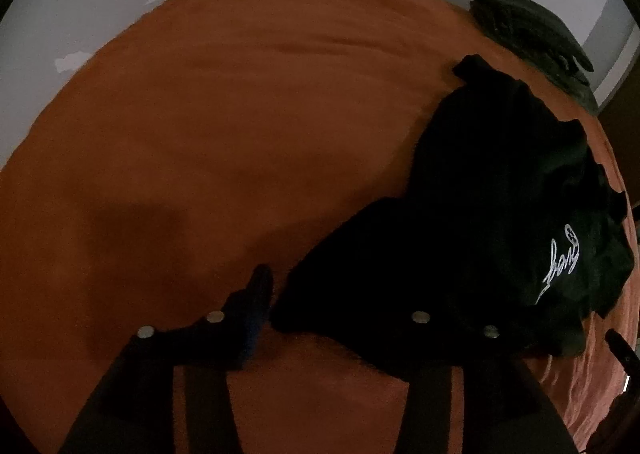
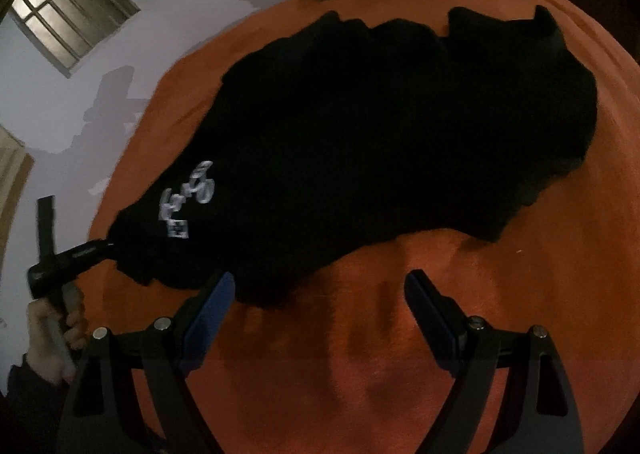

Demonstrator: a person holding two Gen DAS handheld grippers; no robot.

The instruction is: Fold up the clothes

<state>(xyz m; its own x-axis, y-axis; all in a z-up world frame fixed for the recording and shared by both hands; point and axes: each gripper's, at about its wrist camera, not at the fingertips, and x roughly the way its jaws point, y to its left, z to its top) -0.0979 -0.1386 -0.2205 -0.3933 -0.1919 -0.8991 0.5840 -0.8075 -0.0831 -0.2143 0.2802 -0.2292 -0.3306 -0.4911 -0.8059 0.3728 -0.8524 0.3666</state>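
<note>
Surface: we are working over an orange blanket (image 1: 208, 126) that is covering the whole work area, with a pale wall (image 2: 168, 6) rising behind it.
Garment: a black garment (image 2: 380, 142) is lying crumpled on the blanket, and white script lettering (image 1: 560, 262) is showing on its cloth.
Left gripper: our left gripper (image 1: 336, 294) is pointing steeply down, with the garment's near edge lying under its right finger; the scene is too dark for us to tell whether the jaws are gripping cloth. In the right wrist view it is reaching the garment's left end, with our hand (image 2: 56, 322) wrapping its handle.
Right gripper: our right gripper (image 2: 320, 294) is hanging with its jaws spread wide, blue pads (image 2: 212, 306) showing, holding nothing; the garment's near edge is lying just past its left fingertip.
Background pile: dark folded clothes (image 1: 532, 34) are sitting at the blanket's far edge, apart from the garment.
Window: a barred window (image 2: 68, 10) is glowing on the wall.
</note>
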